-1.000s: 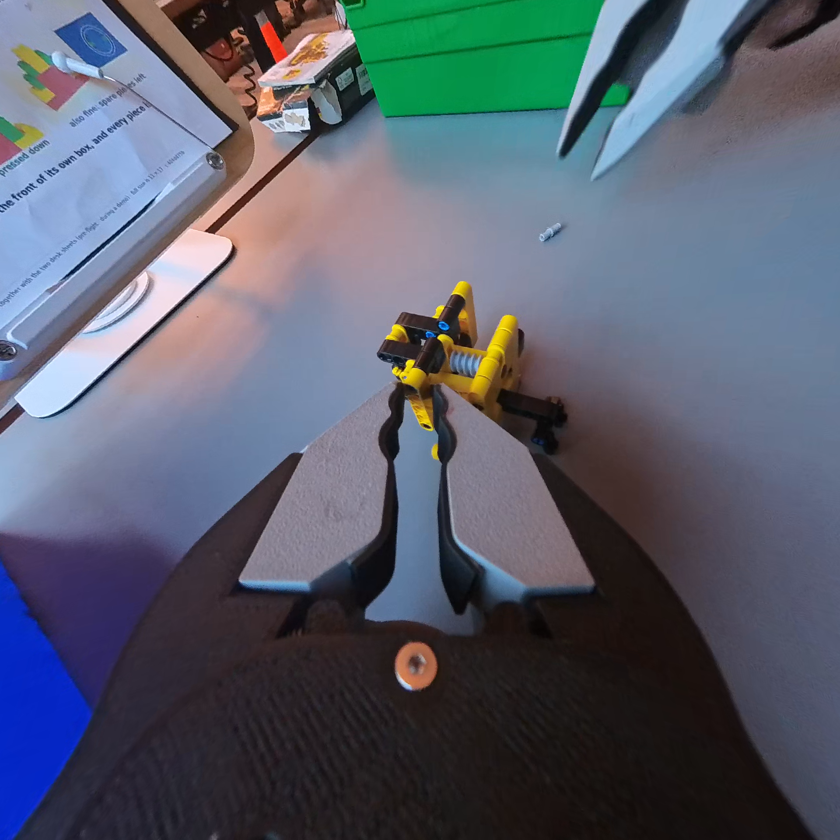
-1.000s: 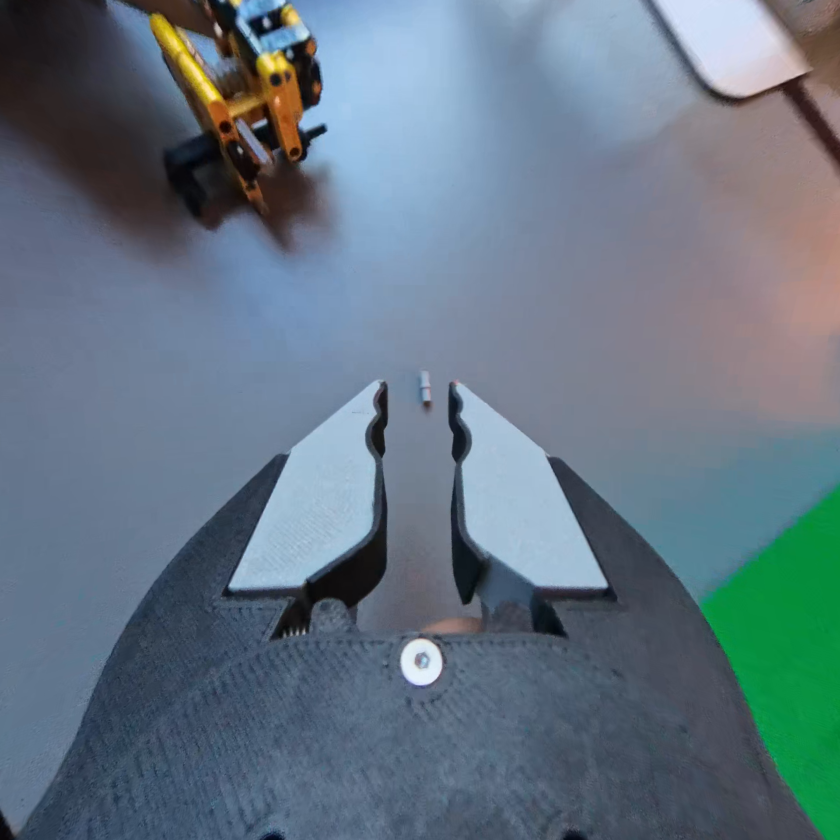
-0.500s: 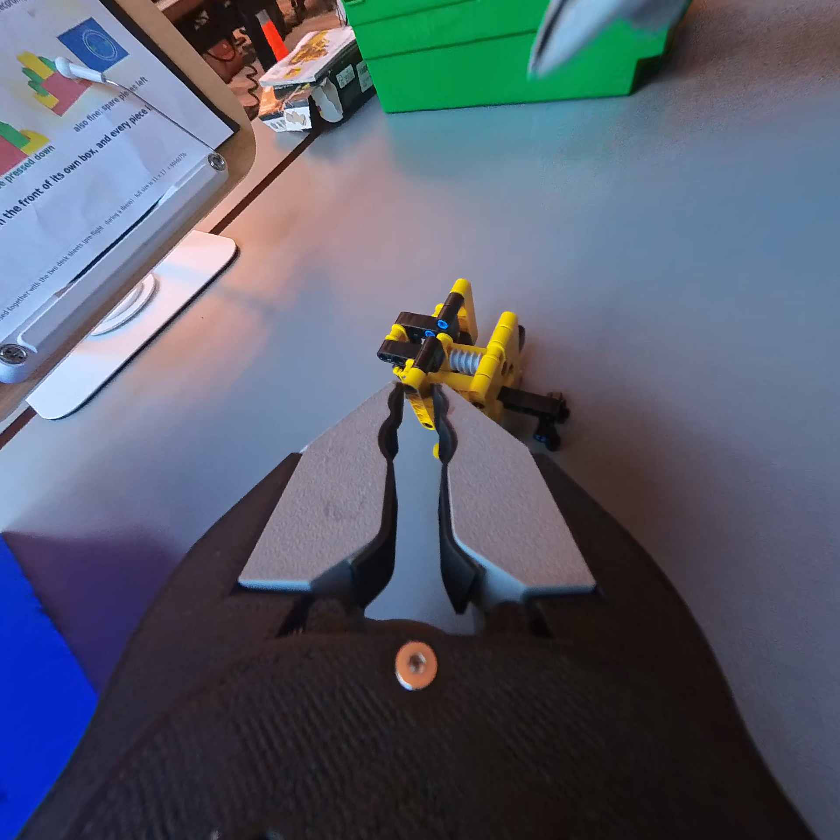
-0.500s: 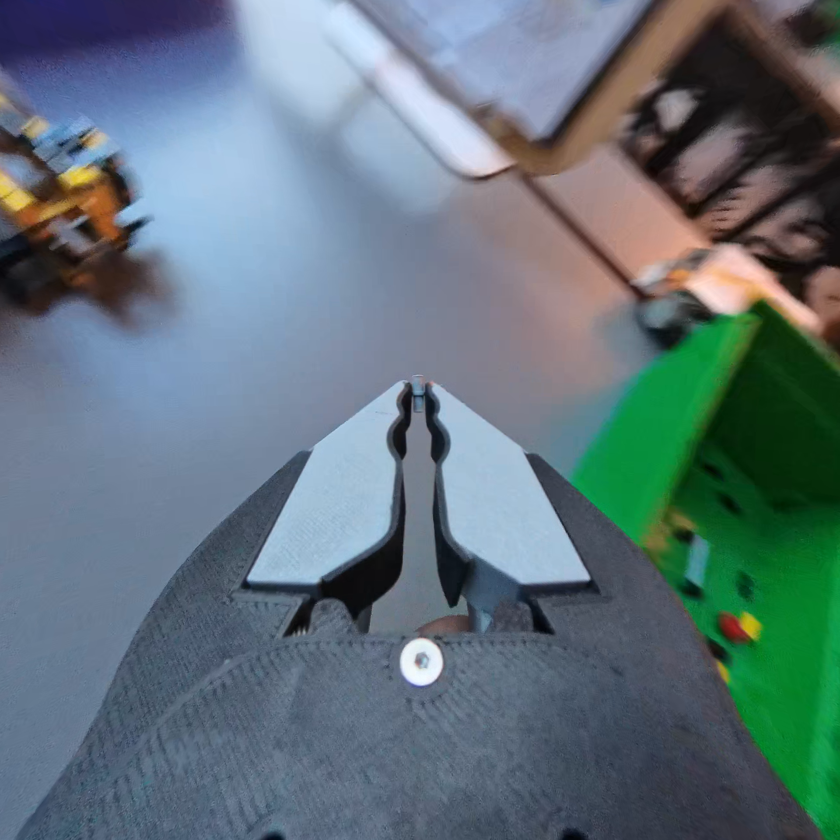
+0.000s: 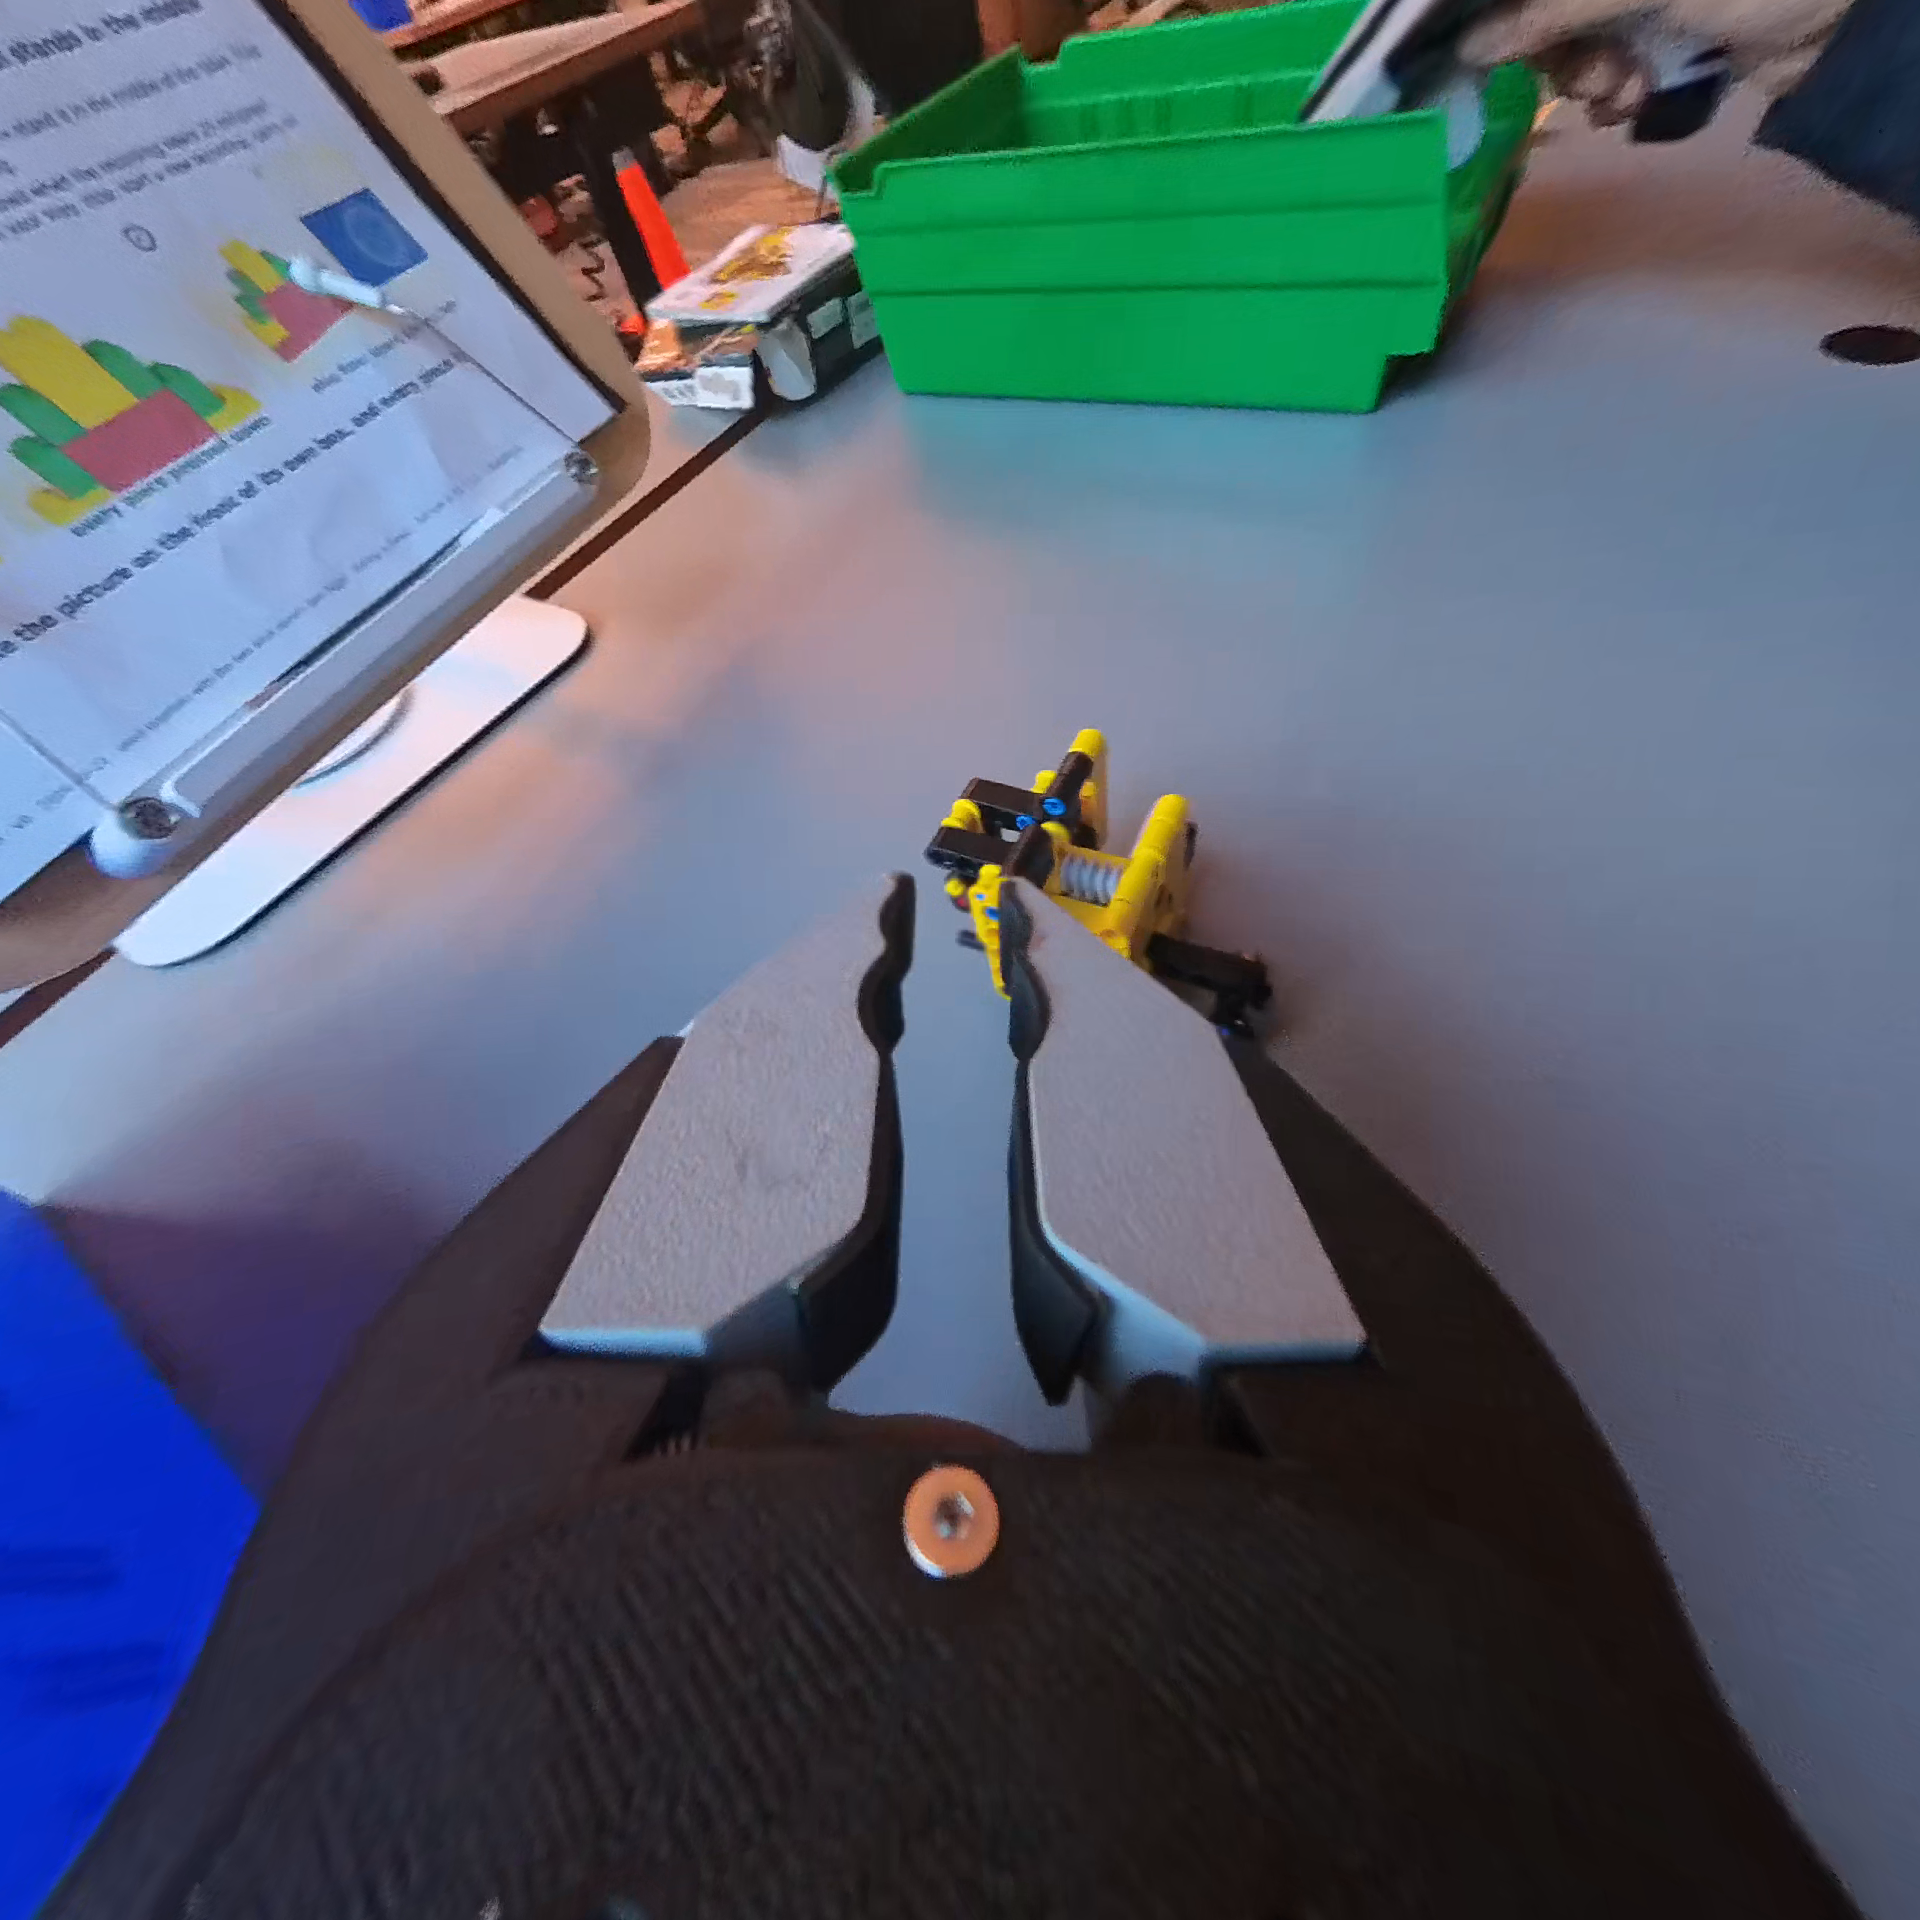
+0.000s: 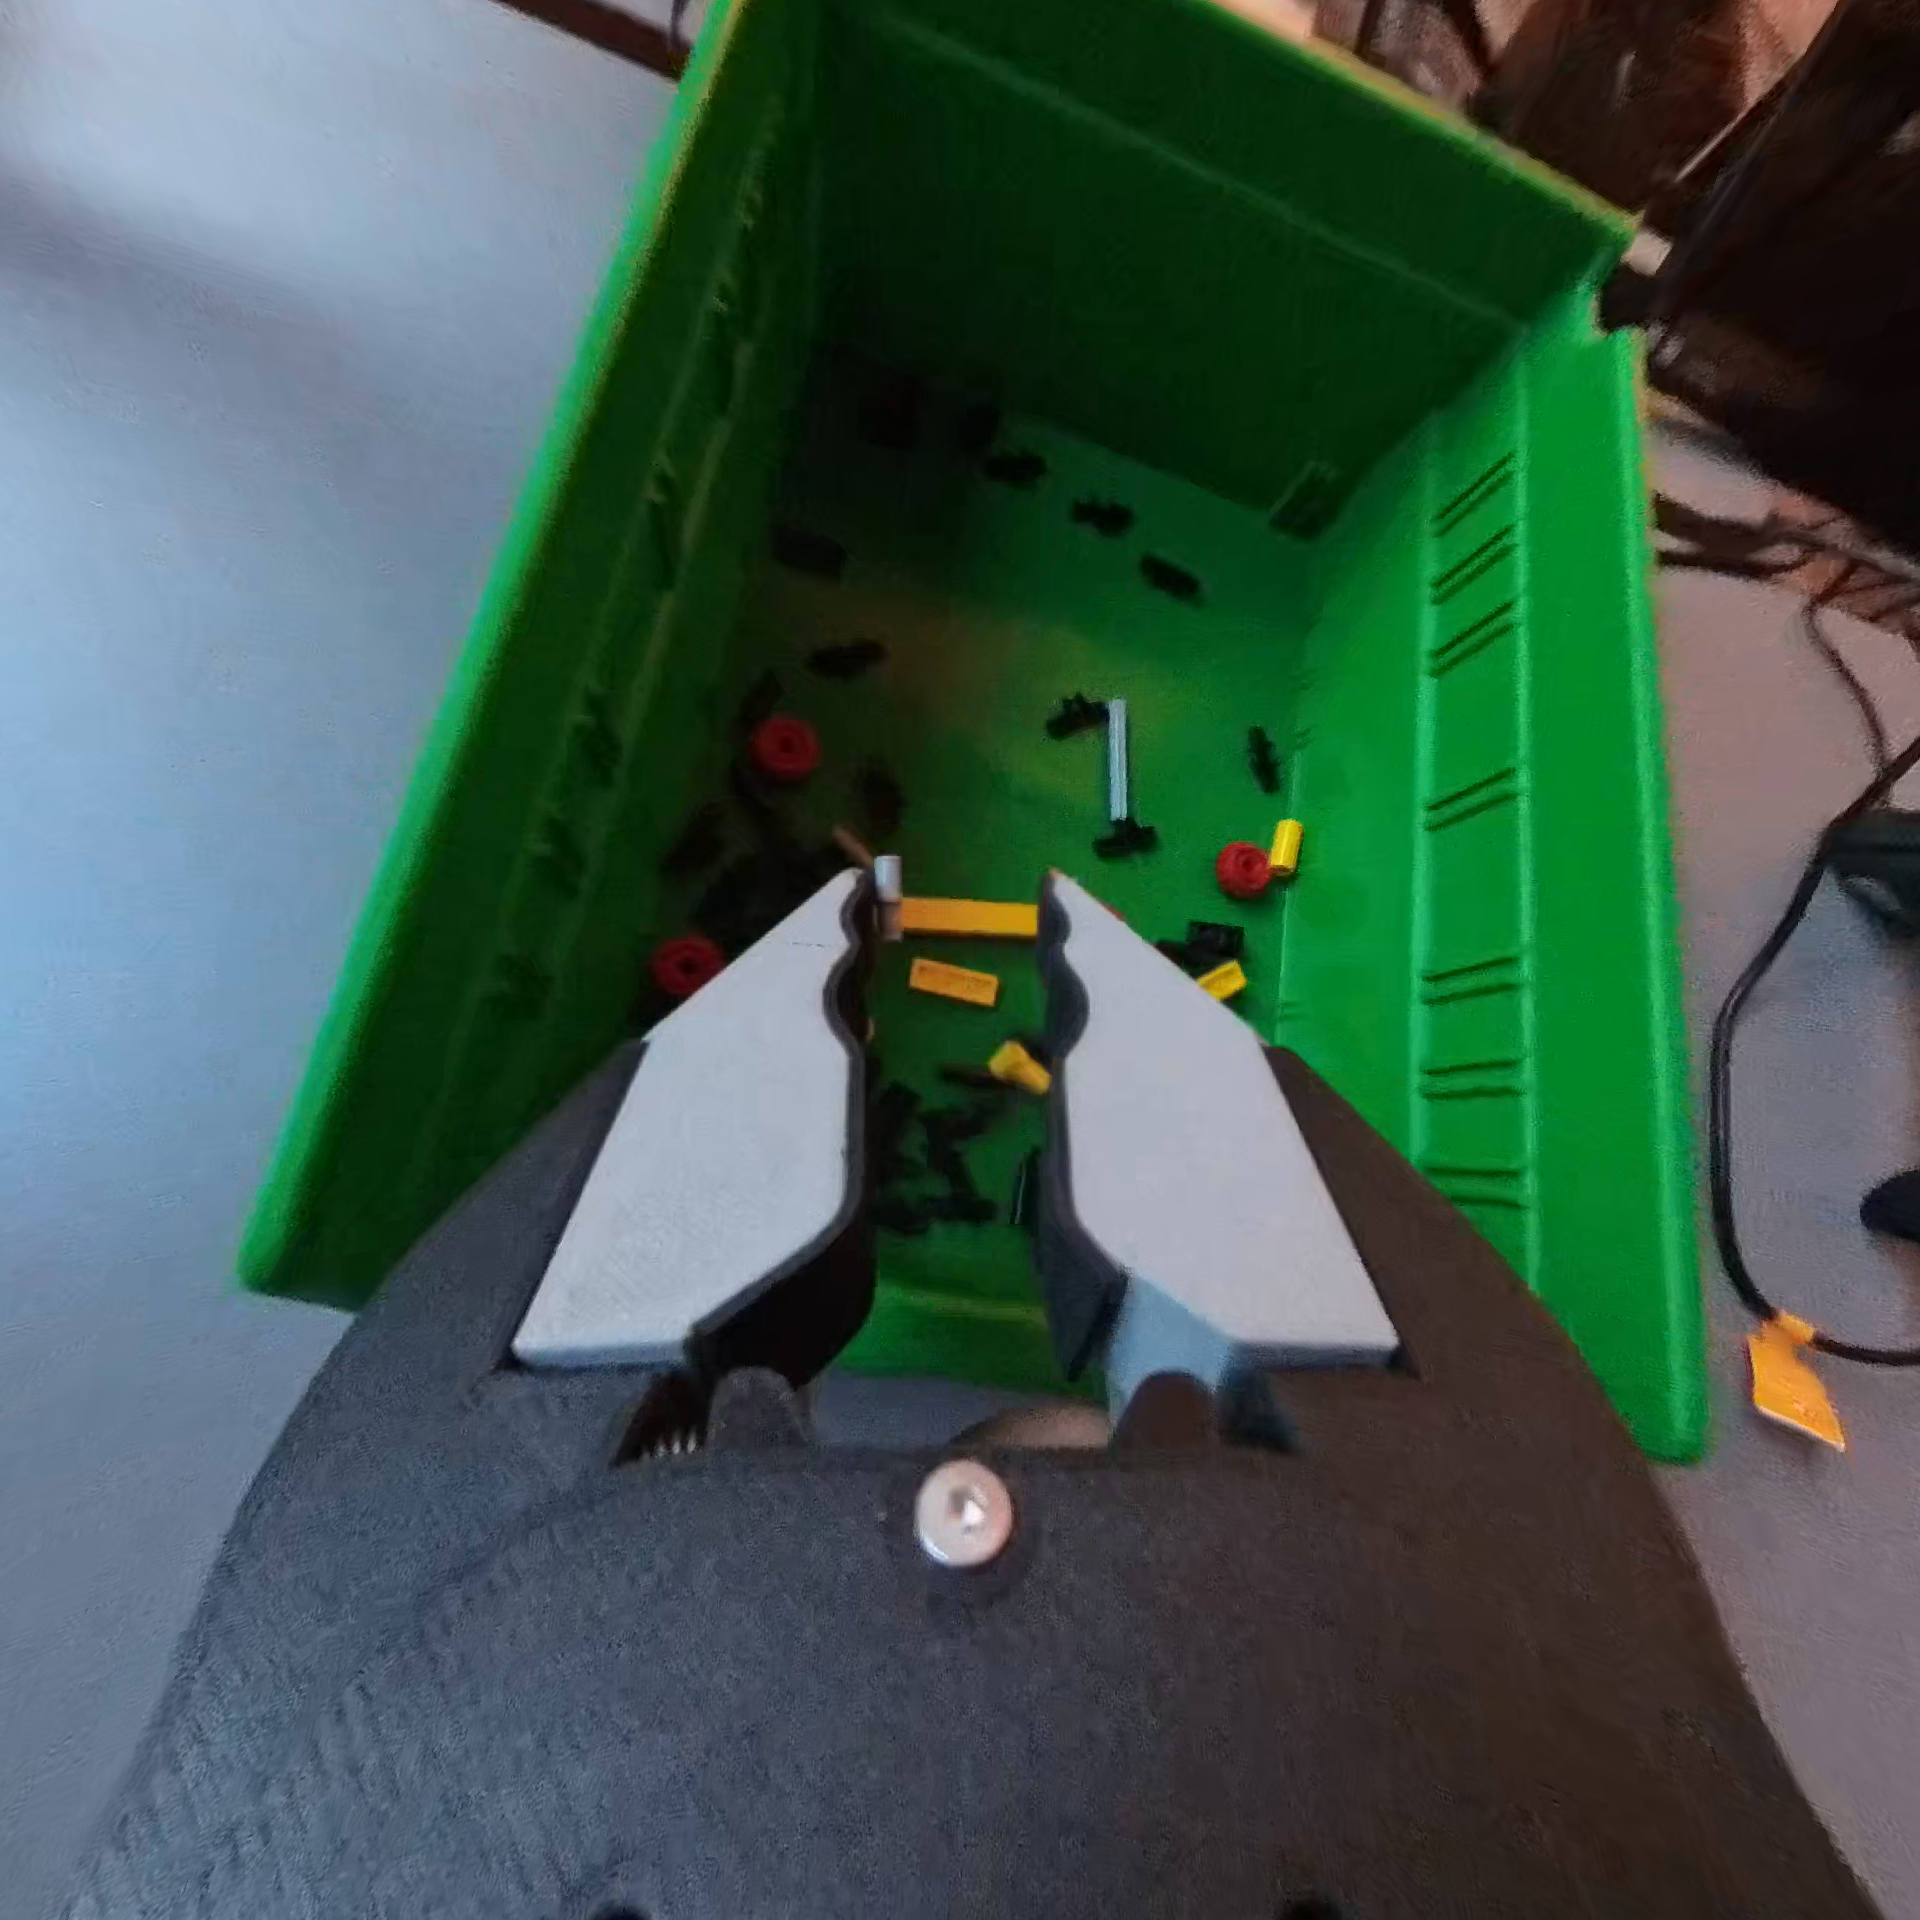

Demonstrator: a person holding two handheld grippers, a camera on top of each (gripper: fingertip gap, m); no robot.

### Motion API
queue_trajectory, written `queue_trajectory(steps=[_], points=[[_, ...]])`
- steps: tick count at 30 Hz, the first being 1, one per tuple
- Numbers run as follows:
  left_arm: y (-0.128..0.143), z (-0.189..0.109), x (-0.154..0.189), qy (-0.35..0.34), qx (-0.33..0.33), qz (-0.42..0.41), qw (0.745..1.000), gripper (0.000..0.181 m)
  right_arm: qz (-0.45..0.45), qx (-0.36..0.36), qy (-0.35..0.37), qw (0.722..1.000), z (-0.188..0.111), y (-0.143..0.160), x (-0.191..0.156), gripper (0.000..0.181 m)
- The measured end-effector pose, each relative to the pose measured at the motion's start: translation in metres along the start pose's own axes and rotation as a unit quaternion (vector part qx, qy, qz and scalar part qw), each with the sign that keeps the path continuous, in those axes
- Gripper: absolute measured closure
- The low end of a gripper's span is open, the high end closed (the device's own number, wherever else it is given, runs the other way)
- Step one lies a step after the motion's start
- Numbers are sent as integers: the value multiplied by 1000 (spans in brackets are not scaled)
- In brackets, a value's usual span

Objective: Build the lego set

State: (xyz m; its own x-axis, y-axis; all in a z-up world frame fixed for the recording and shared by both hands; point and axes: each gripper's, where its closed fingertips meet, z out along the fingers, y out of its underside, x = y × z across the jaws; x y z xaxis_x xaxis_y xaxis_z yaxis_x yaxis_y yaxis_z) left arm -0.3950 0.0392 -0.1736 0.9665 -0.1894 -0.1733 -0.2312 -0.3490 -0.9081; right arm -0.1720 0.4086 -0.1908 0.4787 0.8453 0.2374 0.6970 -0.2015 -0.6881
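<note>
Left wrist view shows the left gripper low over the grey table, its jaws parted with a clear gap between them and nothing gripped. The yellow and black lego model sits on the table just beyond the right fingertip; whether that tip touches the model I cannot tell. A grey spring shows in the middle of the model, and a black piece sticks out at its right. To the left stands a tilted stand bearing a printed sheet with pictures of coloured bricks. Farther back sits a green bin, and a small box lies just left of it. At the top right the right gripper reaches over the bin, blurred, with a hand behind it.

Right wrist view looks down into the bin. The right gripper hangs above it with its jaws wide apart. A small grey pin sits against the left fingertip; the right finger is well clear of it, so the pin is not clamped. Loose pieces lie on the bin floor: red wheels, yellow plates, a white rod and many black pins. Black cables trail on the table to the right of the bin.
</note>
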Motion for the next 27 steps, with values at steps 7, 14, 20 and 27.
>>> queue_trajectory(steps=[7, 14, 20, 27], points=[[10, 2, 28, 80, -28, 11, 996, 172, 4, 23, -73, 997, -2, -10, -26, 159], [24, 19, 35, 70, -53, 30, 996, 168, 6, -8, -107, 994, -1, 14, -42, 155], [26, 27, 39, 69, -54, 41, 995, 174, 48, 112, -45, 992, -37, -28, -19, 138], [16, 27, 33, 82, -30, -76, 993, 177, -86, 131, -398, 904, -89, -22, -256, 147]])
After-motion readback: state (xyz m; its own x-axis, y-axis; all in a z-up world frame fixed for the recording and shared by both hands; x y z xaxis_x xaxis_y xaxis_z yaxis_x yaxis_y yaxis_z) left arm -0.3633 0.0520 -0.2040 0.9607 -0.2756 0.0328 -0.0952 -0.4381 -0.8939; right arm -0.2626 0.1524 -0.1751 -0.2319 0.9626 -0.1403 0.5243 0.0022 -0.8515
